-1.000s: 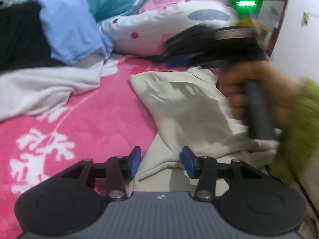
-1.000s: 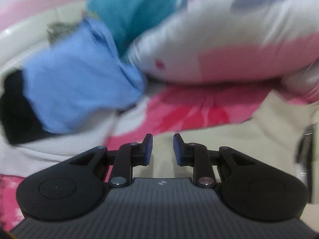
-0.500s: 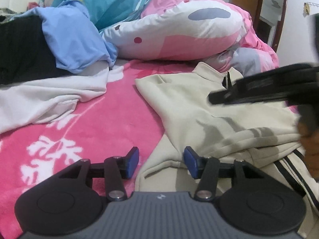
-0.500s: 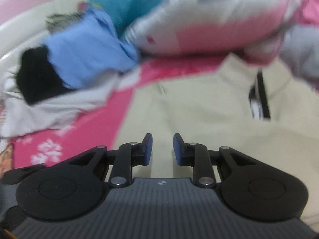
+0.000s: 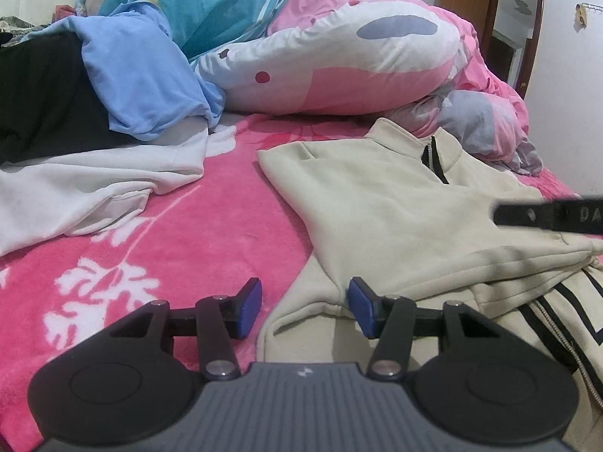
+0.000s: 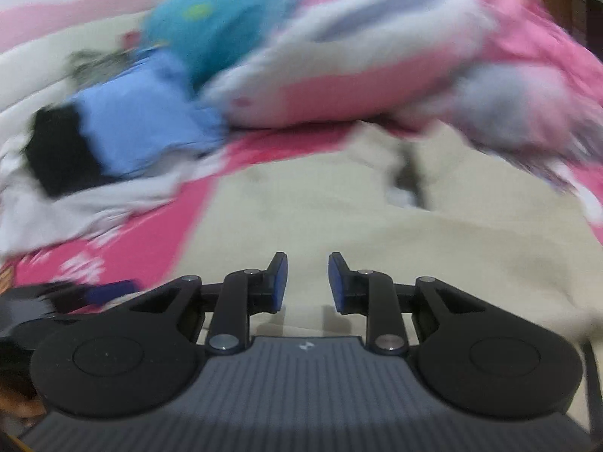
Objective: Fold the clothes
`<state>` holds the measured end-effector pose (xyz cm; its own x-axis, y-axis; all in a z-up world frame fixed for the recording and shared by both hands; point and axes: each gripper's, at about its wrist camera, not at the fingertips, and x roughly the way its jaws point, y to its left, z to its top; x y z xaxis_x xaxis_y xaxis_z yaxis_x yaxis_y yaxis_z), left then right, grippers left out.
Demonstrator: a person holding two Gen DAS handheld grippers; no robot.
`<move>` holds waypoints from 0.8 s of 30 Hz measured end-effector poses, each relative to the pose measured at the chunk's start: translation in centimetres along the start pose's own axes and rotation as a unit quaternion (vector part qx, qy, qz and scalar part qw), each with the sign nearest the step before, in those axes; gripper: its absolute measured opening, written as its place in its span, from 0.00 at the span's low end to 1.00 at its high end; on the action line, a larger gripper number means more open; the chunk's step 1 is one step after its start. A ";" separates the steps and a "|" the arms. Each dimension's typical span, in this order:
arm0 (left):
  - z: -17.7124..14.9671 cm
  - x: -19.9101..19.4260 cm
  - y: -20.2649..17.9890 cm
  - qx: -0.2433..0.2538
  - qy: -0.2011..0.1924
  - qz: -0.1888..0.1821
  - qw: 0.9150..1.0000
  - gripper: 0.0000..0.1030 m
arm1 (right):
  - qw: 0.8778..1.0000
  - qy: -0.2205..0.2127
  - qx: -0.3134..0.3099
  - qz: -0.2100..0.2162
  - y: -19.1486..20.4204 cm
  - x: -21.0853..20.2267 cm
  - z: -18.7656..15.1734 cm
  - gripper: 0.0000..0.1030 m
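Note:
A cream jacket (image 5: 380, 218) with a black zip at its collar lies flat on the pink bedspread (image 5: 211, 233); its striped sleeve (image 5: 557, 312) trails at the lower right. My left gripper (image 5: 304, 307) is open low over the jacket's near left edge. A fold of cream cloth sits between its blue pads (image 5: 249, 307), which do not press on it. My right gripper (image 6: 308, 280) hovers over the jacket's (image 6: 377, 233) middle, its jaws narrowly apart with nothing between them. A black part of the right gripper (image 5: 550, 214) pokes in at the right edge.
A light blue garment (image 5: 143, 79), a black one (image 5: 41, 94) and a white one (image 5: 86, 188) lie heaped at the left. Pink-and-white bedding (image 5: 339, 64) and a teal pillow (image 5: 215, 3) are piled behind the jacket. A wooden door frame (image 5: 527, 34) stands at the far right.
The right gripper and its hand drew away from over the jacket to the right edge of the left view, leaving the jacket flat. The left jaws widened slightly.

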<state>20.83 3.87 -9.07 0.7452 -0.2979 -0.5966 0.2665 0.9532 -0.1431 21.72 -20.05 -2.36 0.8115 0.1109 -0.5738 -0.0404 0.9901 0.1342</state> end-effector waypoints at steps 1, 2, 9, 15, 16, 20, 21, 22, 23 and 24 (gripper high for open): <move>0.0 0.0 0.0 0.000 0.000 -0.001 1.000 0.53 | 0.999 0.015 0.027 -0.014 -1.4 0.7 -0.7 0.24; 0.0 0.0 0.0 0.001 0.000 -0.001 1.000 0.53 | 0.998 0.038 0.047 -0.018 -2.9 1.8 -1.8 0.23; 0.1 0.0 0.1 0.001 0.001 0.001 1.000 0.53 | 0.997 0.000 0.043 -0.058 -4.3 0.7 -1.0 0.24; 0.1 0.0 0.0 0.001 0.000 0.001 1.000 0.53 | 0.983 0.022 0.110 -0.146 -10.4 2.1 -2.5 0.24; 0.1 0.0 0.0 0.002 0.000 0.001 1.000 0.53 | 0.984 0.017 0.107 -0.142 -10.7 2.2 -3.2 0.24; 0.1 0.0 -0.1 0.003 0.000 0.004 1.000 0.54 | 0.985 0.014 0.059 -0.164 -9.5 2.7 -3.5 0.25; 0.1 0.0 -0.1 0.003 0.000 0.004 1.000 0.55 | 0.984 0.015 0.053 -0.168 -9.3 2.8 -3.5 0.25; 0.1 0.0 -0.1 0.003 0.000 0.004 1.000 0.55 | 0.985 0.013 0.058 -0.165 -9.6 2.6 -3.6 0.26; 0.1 0.0 -0.1 0.002 -0.001 0.004 1.000 0.55 | 0.985 0.010 0.063 -0.161 -9.9 2.5 -3.8 0.26; 0.1 0.0 -0.1 0.002 -0.001 0.004 1.000 0.55 | 0.985 0.005 0.071 -0.155 -10.3 2.2 -4.0 0.26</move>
<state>20.85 3.79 -8.96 0.7482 -0.2902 -0.5967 0.2632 0.9553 -0.1346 21.66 -29.66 -8.22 0.7658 -0.1941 -0.6130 0.2910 0.9548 0.0613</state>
